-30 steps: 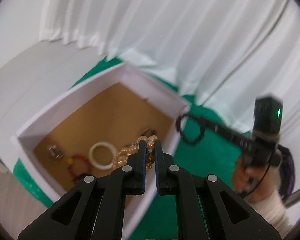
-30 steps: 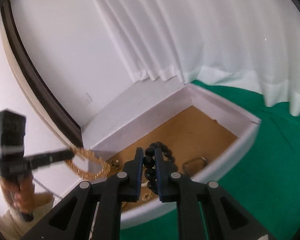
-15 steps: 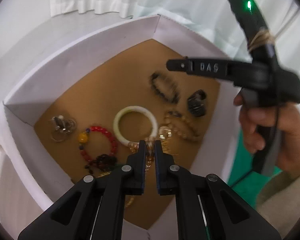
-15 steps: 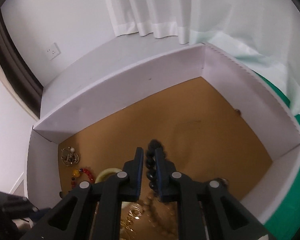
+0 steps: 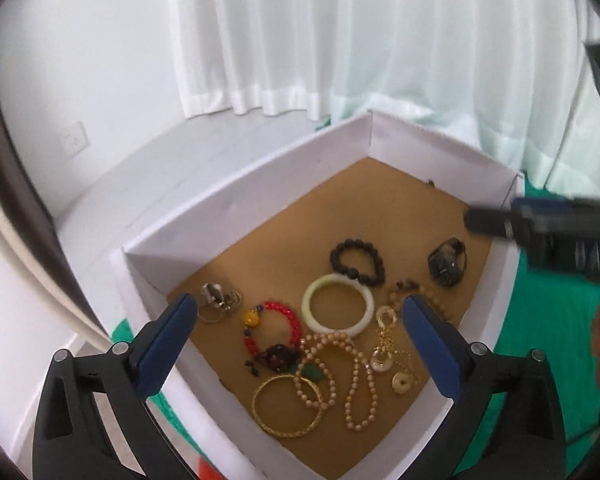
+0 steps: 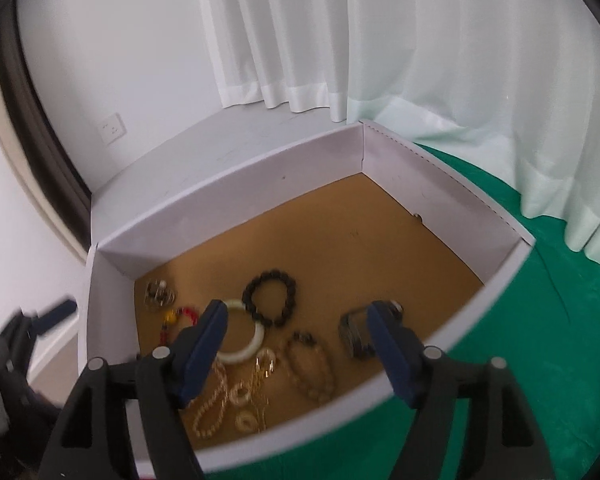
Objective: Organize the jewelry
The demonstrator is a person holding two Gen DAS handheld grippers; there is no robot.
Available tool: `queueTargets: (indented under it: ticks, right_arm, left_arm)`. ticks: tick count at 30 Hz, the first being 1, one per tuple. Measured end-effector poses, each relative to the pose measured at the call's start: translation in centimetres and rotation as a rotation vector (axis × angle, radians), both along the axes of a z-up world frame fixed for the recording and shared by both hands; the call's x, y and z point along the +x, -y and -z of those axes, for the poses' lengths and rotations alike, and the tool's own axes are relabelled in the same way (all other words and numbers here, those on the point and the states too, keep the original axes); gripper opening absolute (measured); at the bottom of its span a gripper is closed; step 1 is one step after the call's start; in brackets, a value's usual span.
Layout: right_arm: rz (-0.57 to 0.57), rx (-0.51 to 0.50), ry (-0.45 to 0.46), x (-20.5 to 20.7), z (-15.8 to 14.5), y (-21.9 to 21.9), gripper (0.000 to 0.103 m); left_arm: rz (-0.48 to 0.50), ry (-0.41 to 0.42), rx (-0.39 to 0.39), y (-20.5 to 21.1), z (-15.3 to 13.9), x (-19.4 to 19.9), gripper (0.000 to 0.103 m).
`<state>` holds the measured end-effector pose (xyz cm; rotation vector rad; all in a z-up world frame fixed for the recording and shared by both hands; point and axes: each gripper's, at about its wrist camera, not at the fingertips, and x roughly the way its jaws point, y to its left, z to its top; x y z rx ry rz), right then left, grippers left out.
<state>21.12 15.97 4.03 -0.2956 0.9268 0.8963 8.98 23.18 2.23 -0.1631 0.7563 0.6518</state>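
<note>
A white box with a brown floor holds several pieces of jewelry. In the left wrist view lie a pearl necklace, a black bead bracelet, a white bangle, a gold bangle, a red bead bracelet and a dark watch. My left gripper is open and empty above the box. My right gripper is open and empty above the box's near wall; the black bead bracelet and white bangle lie below it.
The box stands on a green cloth beside a white ledge. White curtains hang behind. The right gripper's body shows at the right edge of the left wrist view.
Both grippers have opened. The pearl necklace has dropped from the left gripper and the black bead bracelet from the right gripper; both now lie on the box floor. Both grippers have pulled back.
</note>
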Motion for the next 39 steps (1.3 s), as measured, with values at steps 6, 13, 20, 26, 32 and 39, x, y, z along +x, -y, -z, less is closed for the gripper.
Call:
queueTargets:
  ticks: [6, 13, 20, 26, 32, 39]
  right_arm:
    - [-0.02, -0.057, 0.066, -3.3, 0.0, 0.7, 0.079]
    - [-0.014, -0.12, 0.083, -5.1, -0.5, 0.3, 0.084]
    - [-0.01, -0.124, 0.072, -5.2, -1.1, -0.3, 0.084]
    - [-0.013, -0.155, 0.054, -5.2, -0.7, -0.6, 0.084]
    - [0.015, -0.154, 0.037, -5.3, -0.5, 0.1, 0.084]
    - [0.022, -0.141, 0.035, -5.3, -1.2, 1.1, 0.084]
  left_arm:
    - [-0.058, -0.055, 0.042, 0.2, -0.3, -0.8, 0.102]
    - [-0.104, -0.096, -0.051, -1.4, -1.0, -2.3, 0.102]
    - [-0.13, -0.081, -0.064, -2.3, -1.7, -3.2, 0.102]
    - [-0.125, -0.08, -0.098, -2.9, -1.6, -3.6, 0.102]
    - [-0.123, -0.09, -0.125, -3.2, -1.6, -3.8, 0.102]
    - [-0.122, -0.102, -0.116, -2.5, -2.3, -3.9, 0.102]
